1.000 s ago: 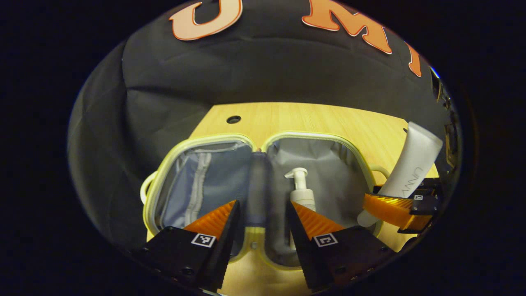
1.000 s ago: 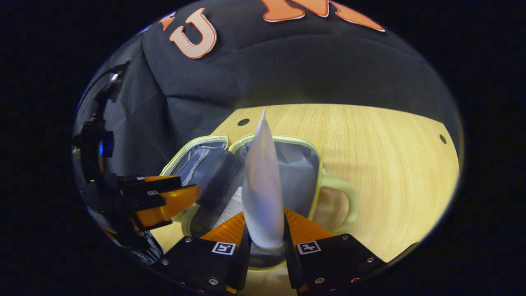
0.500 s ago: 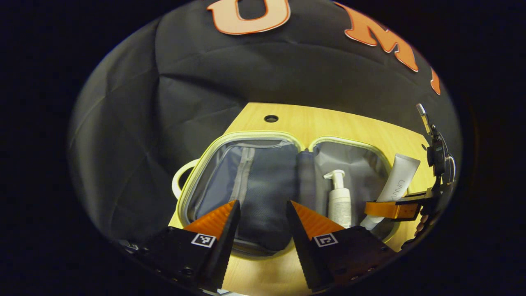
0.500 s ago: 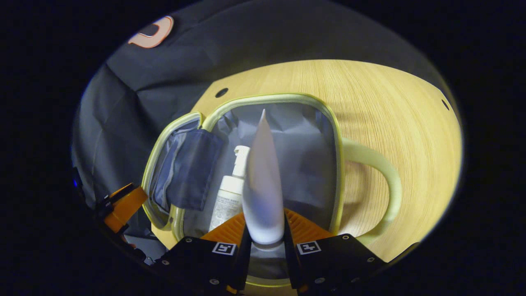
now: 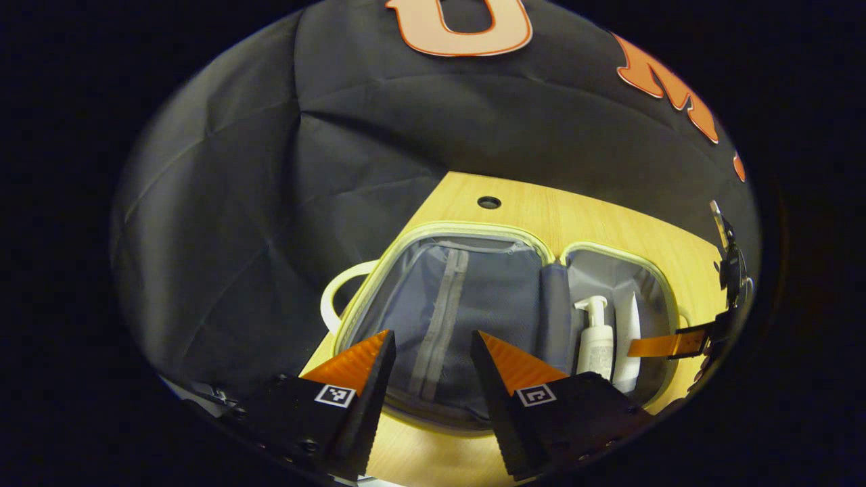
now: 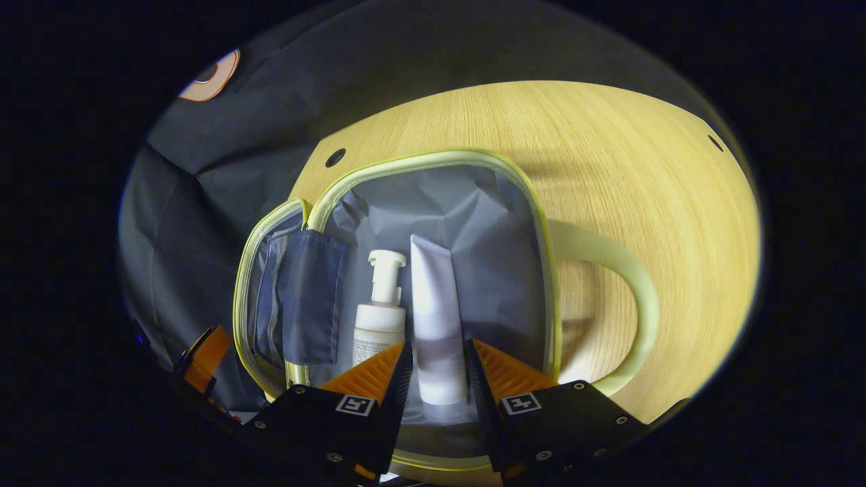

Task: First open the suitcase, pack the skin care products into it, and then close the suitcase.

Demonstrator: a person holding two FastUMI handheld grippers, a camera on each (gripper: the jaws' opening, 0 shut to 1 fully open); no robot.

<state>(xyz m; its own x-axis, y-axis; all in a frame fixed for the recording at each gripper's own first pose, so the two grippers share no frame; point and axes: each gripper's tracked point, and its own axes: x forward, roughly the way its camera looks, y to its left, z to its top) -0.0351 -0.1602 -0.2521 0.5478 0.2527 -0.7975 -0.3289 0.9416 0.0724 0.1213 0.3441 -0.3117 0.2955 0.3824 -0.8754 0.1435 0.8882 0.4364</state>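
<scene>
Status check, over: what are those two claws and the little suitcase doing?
Right gripper straddles tube, grip unclear. Left gripper open. Suitcase open, bottle inside. Nothing blocking.

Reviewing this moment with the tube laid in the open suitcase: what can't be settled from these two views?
- Right gripper: its fingers flank the white squeeze tube; whether they press it cannot be told.
- Tube's cap end, right gripper view: sits low between the fingers, unclear.
- White pump bottle: lower body behind a finger; label too small.
- Grey-lined suitcase with pale green trim: near edge behind the left gripper, left gripper view.
</scene>
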